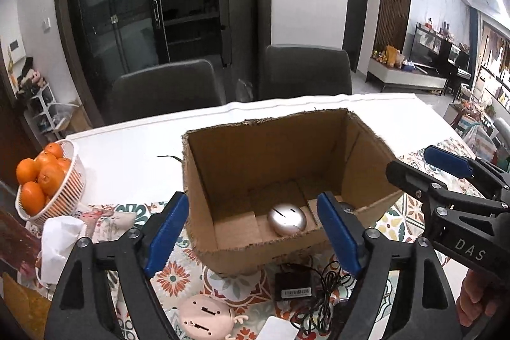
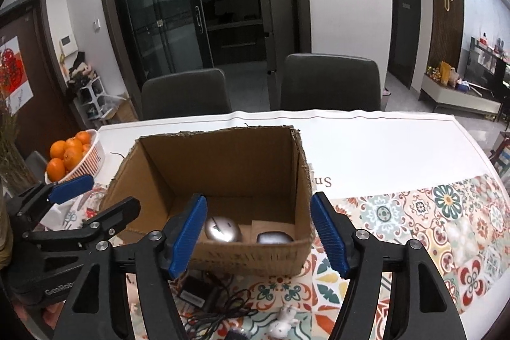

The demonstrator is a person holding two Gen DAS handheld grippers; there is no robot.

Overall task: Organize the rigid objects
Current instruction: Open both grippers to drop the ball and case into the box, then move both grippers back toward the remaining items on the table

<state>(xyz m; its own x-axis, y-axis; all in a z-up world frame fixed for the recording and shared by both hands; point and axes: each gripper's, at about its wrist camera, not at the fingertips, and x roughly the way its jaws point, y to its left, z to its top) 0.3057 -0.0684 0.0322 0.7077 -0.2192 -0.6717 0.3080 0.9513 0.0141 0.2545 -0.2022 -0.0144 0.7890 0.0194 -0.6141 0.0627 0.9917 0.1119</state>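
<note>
Sitting mid-table, the box [image 2: 220, 190] holds a silver mouse [image 2: 221, 230] and a grey case [image 2: 274, 238] (side by side). Both the left gripper [image 1: 255, 231] and right gripper [image 2: 258, 231] are spread, empty. Oranges [image 2: 68, 153] at ten o'clock; chairs [image 2: 331, 82] and glass doors [image 2: 178, 11] at twelve.

Brown cardboard box [image 1: 280, 168] holds a silver mouse [image 1: 287, 219]. Cloth [image 2: 446, 212] on the worktop: floral tile pattern in red, teal, orange. White basket [image 1: 68, 190], orange fruit [image 1: 41, 177]. Black adapter [image 1: 293, 285]. Both tools: blue pads [image 1: 165, 231], black frames.
</note>
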